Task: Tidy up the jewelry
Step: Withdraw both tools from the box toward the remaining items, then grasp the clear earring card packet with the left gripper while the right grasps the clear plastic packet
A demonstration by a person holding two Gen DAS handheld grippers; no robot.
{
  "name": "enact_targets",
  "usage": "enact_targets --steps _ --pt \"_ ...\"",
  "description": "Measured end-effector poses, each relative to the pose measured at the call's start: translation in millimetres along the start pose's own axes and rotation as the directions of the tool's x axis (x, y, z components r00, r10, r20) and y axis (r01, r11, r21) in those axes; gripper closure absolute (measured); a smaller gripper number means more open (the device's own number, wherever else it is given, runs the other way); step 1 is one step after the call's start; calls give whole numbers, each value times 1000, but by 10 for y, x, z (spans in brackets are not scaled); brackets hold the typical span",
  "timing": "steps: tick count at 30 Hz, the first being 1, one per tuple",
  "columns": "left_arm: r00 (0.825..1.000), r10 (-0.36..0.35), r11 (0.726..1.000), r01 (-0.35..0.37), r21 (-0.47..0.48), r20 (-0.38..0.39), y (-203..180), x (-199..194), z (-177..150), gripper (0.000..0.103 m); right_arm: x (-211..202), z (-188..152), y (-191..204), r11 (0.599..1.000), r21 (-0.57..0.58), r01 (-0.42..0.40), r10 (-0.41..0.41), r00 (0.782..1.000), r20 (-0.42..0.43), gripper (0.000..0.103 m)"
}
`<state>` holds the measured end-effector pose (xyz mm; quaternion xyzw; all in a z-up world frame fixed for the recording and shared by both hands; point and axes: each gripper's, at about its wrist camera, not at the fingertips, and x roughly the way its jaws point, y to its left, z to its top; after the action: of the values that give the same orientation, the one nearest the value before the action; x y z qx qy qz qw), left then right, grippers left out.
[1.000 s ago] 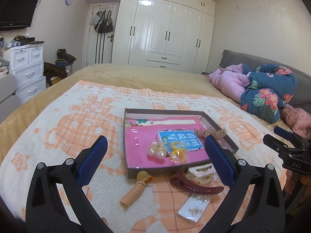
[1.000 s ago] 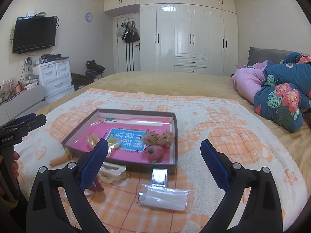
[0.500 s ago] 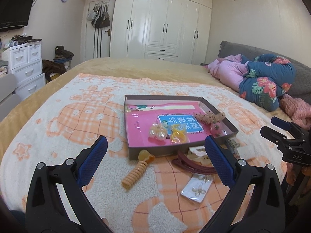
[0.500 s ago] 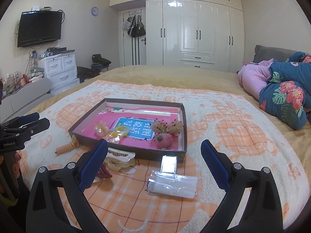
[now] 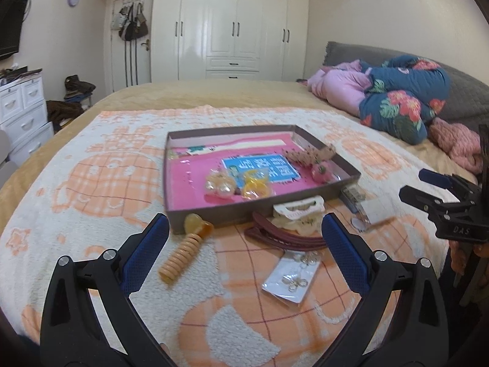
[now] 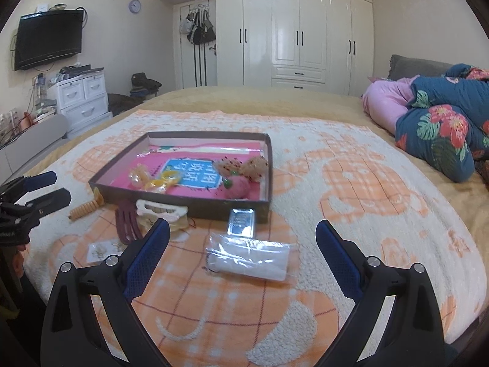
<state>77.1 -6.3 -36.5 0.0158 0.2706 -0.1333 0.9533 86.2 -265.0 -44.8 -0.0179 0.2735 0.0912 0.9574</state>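
While both tools hung above the blanket [image 6: 351, 159], neither touched anything. Left gripper [image 5: 244, 244]: jaws spread wide, empty, held low over the near edge of the bed. Right gripper [image 6: 241, 244]: likewise spread wide and empty. A shallow brown tray [image 5: 232, 211] with a pink floor sat on the orange-and-white blanket, ahead of both tools. Inside it: a pair of pearly clear baubles [image 5: 218, 185], a yellow translucent piece [image 5: 255, 188] just beside them, a pink strawberry-shaped item [image 6: 237, 188] and a speckled brown bow [image 6: 244, 165] toward the tray's right side. Outside the tray, along its near wall: an orange ribbed clip [image 5: 183, 252] with its amber head touching the wall; a maroon claw clip [image 5: 284, 235]; a cream claw clip [image 6: 160, 209] lying partly over the maroon one; a small card of earrings [image 5: 292, 278] nearest the left tool. In the right wrist view, a silver rectangular case [image 6: 241, 221] lay against the tray's near wall, and a clear plastic bag holding something white [image 6: 247, 260] lay just in front of it, between the right tool's fingers [image 6: 146, 253]. Contents of the bag could not be made out.
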Motion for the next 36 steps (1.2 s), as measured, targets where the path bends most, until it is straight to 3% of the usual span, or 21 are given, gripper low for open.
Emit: enact_targets --steps 15,27,33,35,36 --pt "994 -42 996 50 79 -99 -239 299 -182 12 335 -216 -149 998 48 31 -26 994 -105 9" --pt "980 -80 991 98 87 -182 -291 529 -301 12 656 -280 -122 998 50 30 -21 983 -184 7" --pt "970 -92 989 116 95 -225 -326 627 -353 40 750 -291 -139 997 77 22 -6 980 -199 8" --pt "969 -103 986 129 104 -227 -356 625 -356 50 741 -296 -134 998 65 16 -3 981 -192 27" --pt "967 -113 984 140 106 -228 -368 621 -360 59 743 -301 -119 999 48 14 -4 981 -196 30"
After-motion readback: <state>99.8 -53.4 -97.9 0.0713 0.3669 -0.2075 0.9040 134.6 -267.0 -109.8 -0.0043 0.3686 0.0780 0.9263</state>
